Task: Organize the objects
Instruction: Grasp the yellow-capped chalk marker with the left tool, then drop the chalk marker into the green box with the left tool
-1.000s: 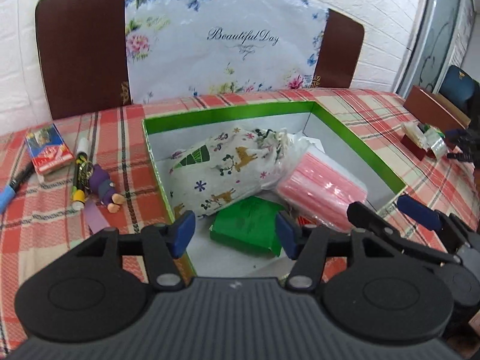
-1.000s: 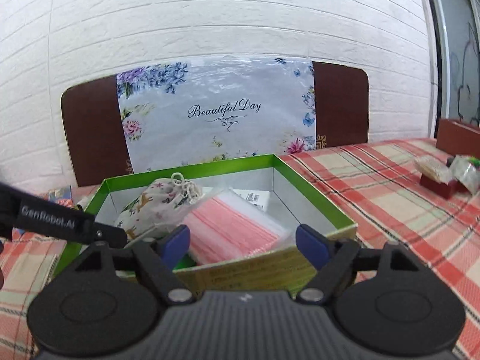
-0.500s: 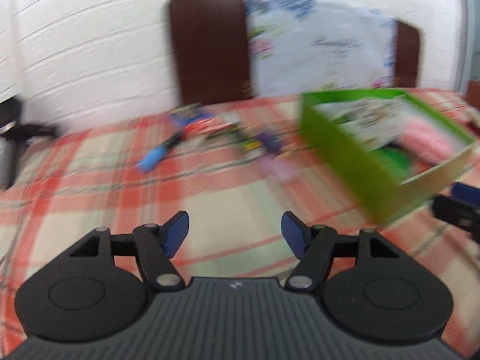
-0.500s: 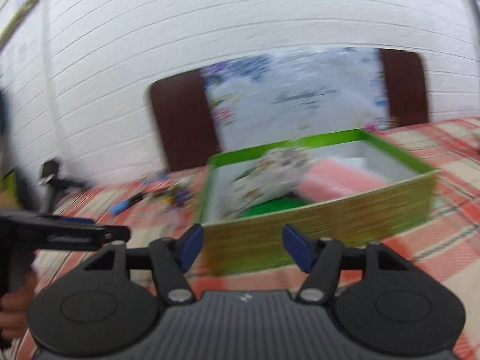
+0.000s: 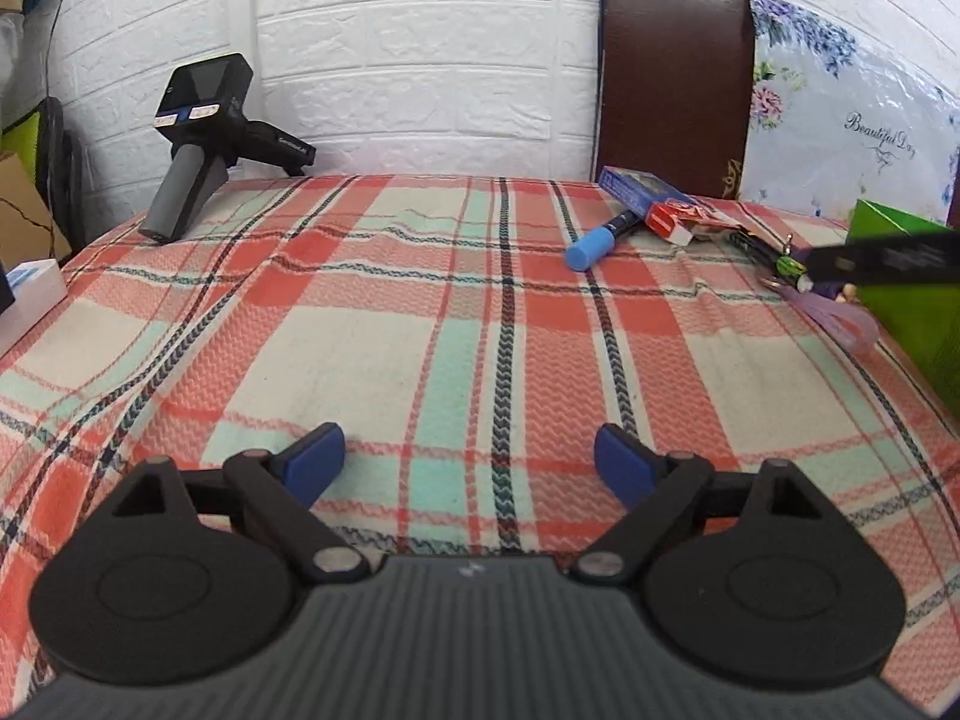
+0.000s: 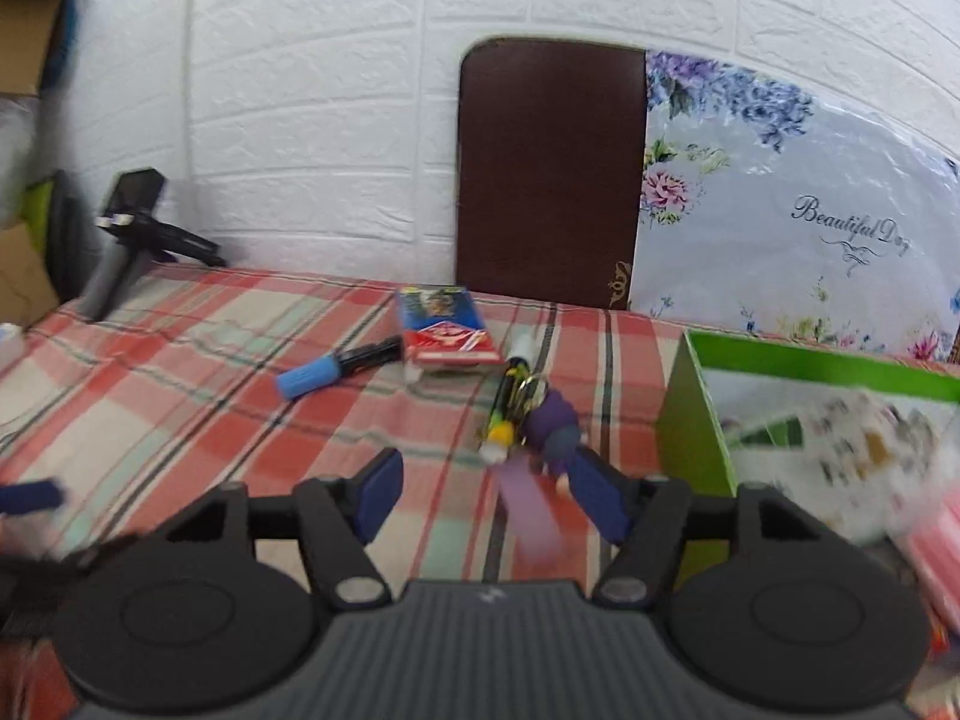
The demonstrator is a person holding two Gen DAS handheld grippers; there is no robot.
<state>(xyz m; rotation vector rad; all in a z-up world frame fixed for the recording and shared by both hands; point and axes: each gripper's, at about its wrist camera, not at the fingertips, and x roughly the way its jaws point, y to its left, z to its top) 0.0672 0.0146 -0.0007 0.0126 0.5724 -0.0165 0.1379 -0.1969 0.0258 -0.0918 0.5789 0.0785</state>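
Loose items lie on the plaid tablecloth: a blue-capped marker (image 5: 600,238) (image 6: 336,371), a red and blue card box (image 5: 657,204) (image 6: 447,330), a pen with a yellow end (image 6: 510,408) and a purple doll keychain with a lilac strap (image 6: 555,429) (image 5: 840,315). The green box (image 6: 696,414) (image 5: 900,294) stands to the right and holds a printed pouch (image 6: 840,450). My left gripper (image 5: 469,462) is open and empty over bare cloth. My right gripper (image 6: 489,495) is open and empty, just in front of the keychain.
A spare black gripper device (image 5: 201,144) (image 6: 129,228) stands at the table's far left corner. A brown chair back (image 5: 672,72) (image 6: 549,174) and a floral board (image 6: 798,210) lean against the white brick wall. A white box (image 5: 30,285) sits at the left edge.
Both grippers swung left, away from the green box, toward the loose items on the cloth. Both stayed open and empty.
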